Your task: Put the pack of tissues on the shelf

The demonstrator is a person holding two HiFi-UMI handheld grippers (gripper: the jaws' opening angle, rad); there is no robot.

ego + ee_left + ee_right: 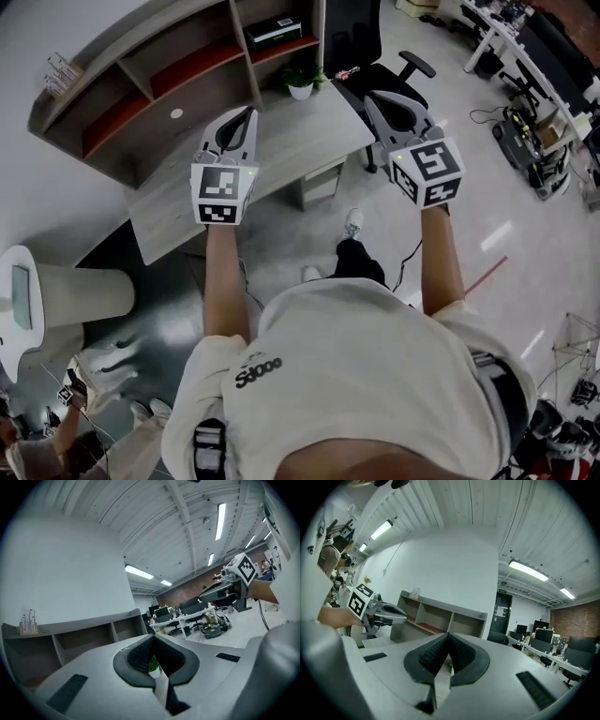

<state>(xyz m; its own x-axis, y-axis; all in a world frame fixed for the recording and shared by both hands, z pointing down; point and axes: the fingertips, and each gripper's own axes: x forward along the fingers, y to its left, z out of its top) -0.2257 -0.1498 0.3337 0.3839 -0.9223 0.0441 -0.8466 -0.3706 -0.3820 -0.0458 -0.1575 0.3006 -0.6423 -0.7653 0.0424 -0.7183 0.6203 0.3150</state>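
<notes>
A grey shelf unit with red-lined compartments stands on the far side of a grey desk. In its upper right compartment lies a dark flat pack with a light label; I cannot tell what it is. My left gripper is held level over the desk, shut, with nothing in it. My right gripper is level beside it, past the desk's right end, shut and holding nothing. The left gripper view shows closed jaws facing the shelf. The right gripper view shows closed jaws and the shelf.
A small plant in a white pot stands on the desk's far right corner. A black office chair sits just past the right gripper. A white round table and another person are at the left; desks with equipment line the right.
</notes>
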